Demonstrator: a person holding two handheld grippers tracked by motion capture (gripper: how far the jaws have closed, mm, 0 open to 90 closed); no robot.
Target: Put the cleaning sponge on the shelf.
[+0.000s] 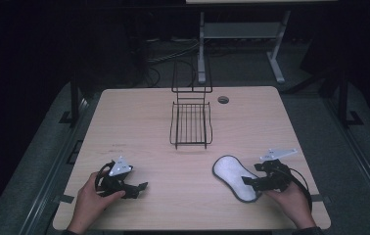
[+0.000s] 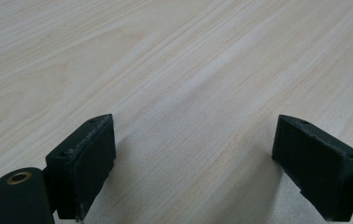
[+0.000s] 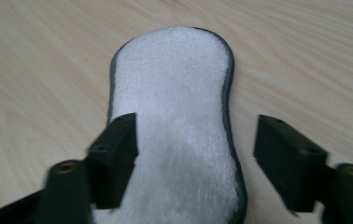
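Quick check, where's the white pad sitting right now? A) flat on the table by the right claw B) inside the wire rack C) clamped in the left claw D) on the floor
A: the white pad lies flat on the table at the right claw, whose jaws stand open around it, well short of the wire rack.

We see a light wood table (image 1: 139, 127) bearing a black wire rack (image 1: 191, 125) far-centre and a white pad (image 1: 234, 176) near-right.
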